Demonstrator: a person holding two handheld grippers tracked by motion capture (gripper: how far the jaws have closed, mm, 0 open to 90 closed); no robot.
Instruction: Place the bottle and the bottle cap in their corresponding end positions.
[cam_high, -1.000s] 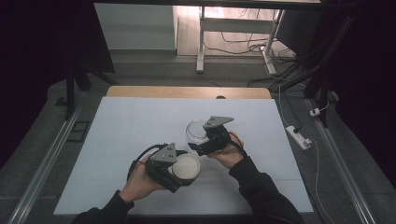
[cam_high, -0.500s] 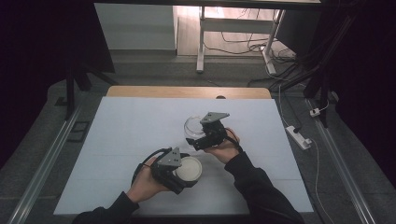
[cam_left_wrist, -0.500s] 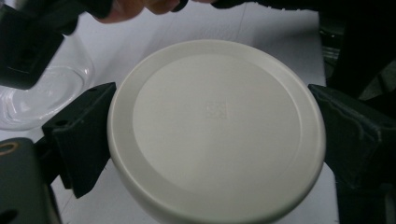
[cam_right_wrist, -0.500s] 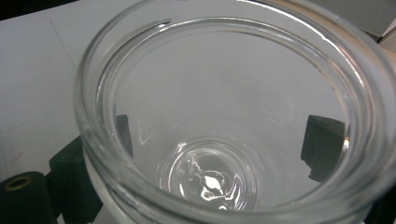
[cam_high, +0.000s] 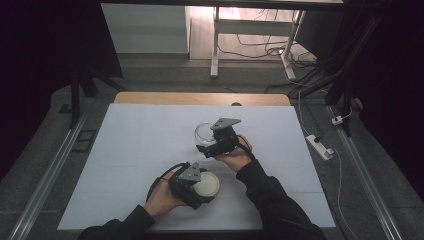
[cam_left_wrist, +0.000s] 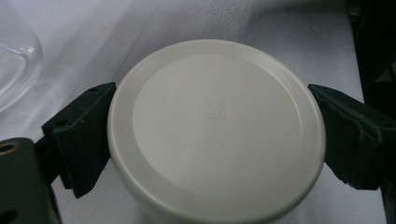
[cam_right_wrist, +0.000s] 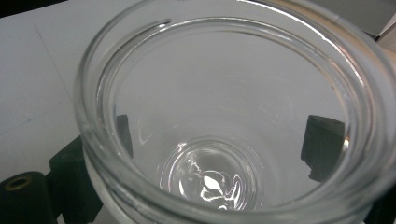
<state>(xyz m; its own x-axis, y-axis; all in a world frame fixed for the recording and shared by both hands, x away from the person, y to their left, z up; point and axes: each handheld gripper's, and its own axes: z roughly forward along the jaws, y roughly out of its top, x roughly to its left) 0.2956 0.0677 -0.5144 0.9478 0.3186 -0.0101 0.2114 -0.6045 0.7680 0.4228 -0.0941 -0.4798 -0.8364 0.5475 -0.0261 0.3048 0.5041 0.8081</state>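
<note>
My left tongs (cam_high: 200, 186) are gripping a lid (cam_left_wrist: 215, 128) near the counter's (cam_high: 125, 150) front edge. My right tongs (cam_high: 206, 145) are clamping a jar (cam_right_wrist: 233, 116) mid-counter.

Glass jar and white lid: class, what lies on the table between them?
Nothing: in the high view, bare white table separates the glass jar from the white lid.
</note>
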